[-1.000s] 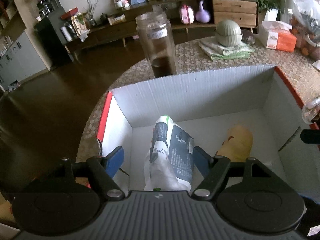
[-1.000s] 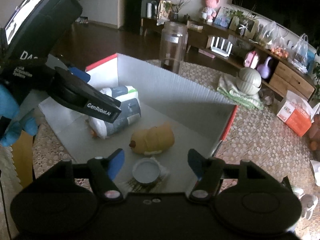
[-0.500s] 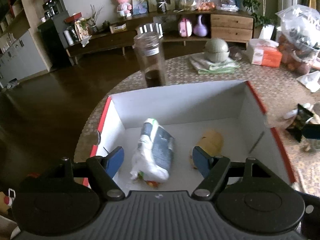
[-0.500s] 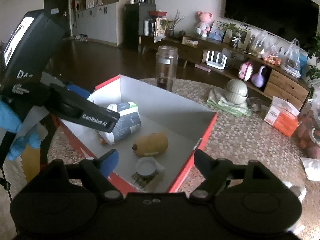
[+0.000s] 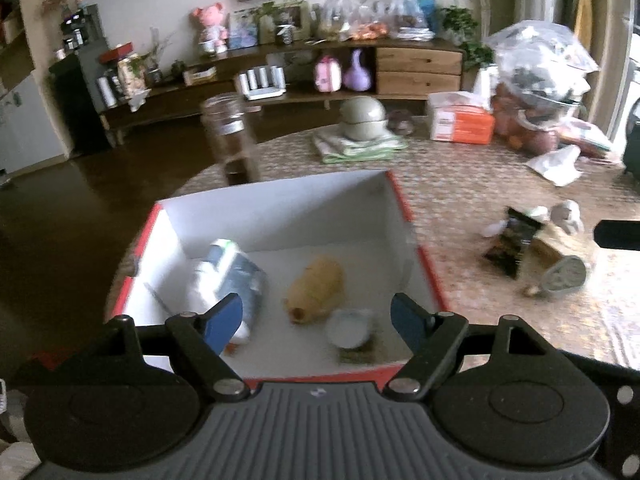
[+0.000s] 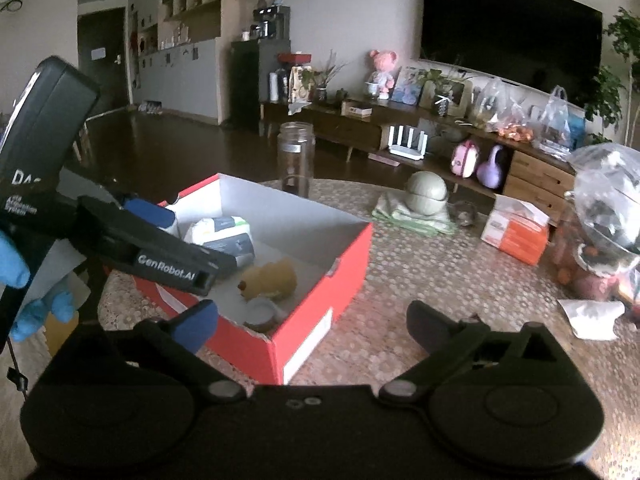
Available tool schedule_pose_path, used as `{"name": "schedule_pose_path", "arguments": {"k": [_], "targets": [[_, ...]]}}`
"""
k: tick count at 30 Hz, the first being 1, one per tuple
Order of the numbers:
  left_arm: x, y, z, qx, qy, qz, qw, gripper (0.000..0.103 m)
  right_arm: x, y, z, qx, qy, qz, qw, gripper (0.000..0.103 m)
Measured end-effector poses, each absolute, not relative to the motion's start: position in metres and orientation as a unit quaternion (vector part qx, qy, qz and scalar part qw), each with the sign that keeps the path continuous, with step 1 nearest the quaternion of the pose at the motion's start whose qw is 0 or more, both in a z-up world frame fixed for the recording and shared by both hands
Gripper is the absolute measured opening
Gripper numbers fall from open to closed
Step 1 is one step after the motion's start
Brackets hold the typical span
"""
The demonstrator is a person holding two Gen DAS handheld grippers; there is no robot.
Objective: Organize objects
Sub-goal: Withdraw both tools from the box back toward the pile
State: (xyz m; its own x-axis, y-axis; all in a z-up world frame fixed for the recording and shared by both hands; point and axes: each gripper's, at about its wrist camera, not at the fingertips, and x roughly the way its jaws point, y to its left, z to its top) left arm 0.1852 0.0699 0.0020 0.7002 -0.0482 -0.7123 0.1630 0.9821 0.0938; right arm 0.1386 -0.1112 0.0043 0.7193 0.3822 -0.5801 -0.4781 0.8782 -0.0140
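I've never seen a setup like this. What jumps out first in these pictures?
The red cardboard box with white inside on the round table, holding a yellow duck toy, a white-and-grey soft packet and a small round cap. The left tool hangs open over it; a tall clear glass jar stands behind.

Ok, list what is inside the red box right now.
Inside the red box lie a white and grey pouch, a yellow toy animal and a small round white-lidded container on something dark. The left gripper hides part of the near floor.

"GenRobot.AI" in white on the left gripper's point(image 6: 168, 236) dark arm; "DA" on its housing
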Motion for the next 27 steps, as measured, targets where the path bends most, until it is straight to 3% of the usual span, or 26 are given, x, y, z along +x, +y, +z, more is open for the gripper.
{"name": "schedule_pose_path", "arguments": {"k": [9,14,27], "targets": [[0.159,0.020,0.005,0.067,0.362,-0.111,0.923,0.088,0.116,-0.167,0.006,-0.064,0.284,0.211,0.933,0.102],[0.151,-0.007,0.004,0.068,0.351,-0.136,0.924,0.102,0.111,-0.205,0.005,-0.052,0.283,0.187,0.939,0.103],[0.167,-0.071,-0.017,0.073,0.356,-0.167,0.917,0.102,0.128,-0.285,-0.009,-0.047,0.297,0.125,0.945,0.103]]}}
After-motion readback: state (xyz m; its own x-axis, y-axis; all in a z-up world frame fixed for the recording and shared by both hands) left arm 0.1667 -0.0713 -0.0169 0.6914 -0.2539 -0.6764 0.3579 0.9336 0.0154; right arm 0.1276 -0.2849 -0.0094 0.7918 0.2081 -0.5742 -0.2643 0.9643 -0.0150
